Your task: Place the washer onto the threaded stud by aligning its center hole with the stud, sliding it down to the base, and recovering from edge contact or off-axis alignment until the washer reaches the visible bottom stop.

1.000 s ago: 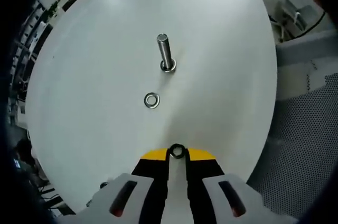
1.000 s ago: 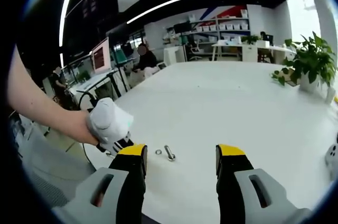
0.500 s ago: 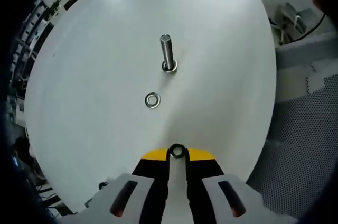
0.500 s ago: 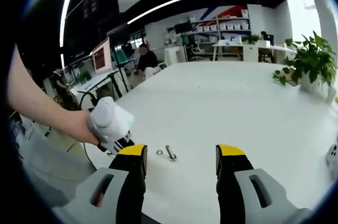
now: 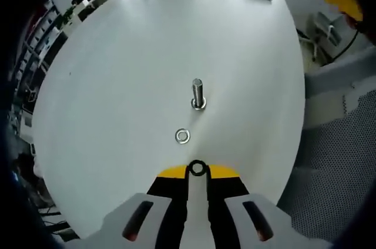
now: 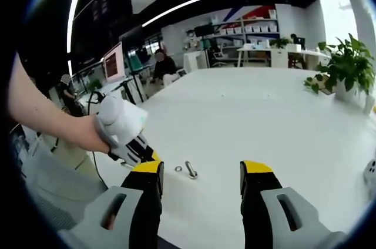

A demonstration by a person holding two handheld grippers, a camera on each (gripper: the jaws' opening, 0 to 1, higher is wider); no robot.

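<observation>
While I am holding the left gripper (image 5: 197,170) above the near part of the white table (image 5: 117,84), its 2 jaws are pressed together on a small dark washer (image 5: 197,169), which is sitting pinched at the yellow tips with its hole showing. Looking outward along those jaws, a second washer (image 5: 183,136) is lying flat on the table just ahead, and beyond it the threaded stud (image 5: 198,93) is standing upright, with what looks like a ring already sitting around its base. The stud and the loose washer are near each other but not touching.

I am keeping the right gripper (image 6: 201,172) low over the table edge with its jaws standing wide apart and nothing between them; in the right gripper view the stud (image 6: 190,169) and the loose washer (image 6: 177,168) are showing small between the yellow tips, and the person's hand (image 6: 117,125) is carrying the left gripper in from the left side.

To do this step well, I judge that I am needing to carry the held washer forward over the loose one without knocking it, then bring its hole directly above the stud's top. I am planning to level the washer so its face is square to the stud's axis before lowering, since a tilted ring is likely to catch on the threads. If an edge is landing on the stud's top, I would be lifting slightly, shifting, and trying again, releasing once the hole is around the stud.
</observation>
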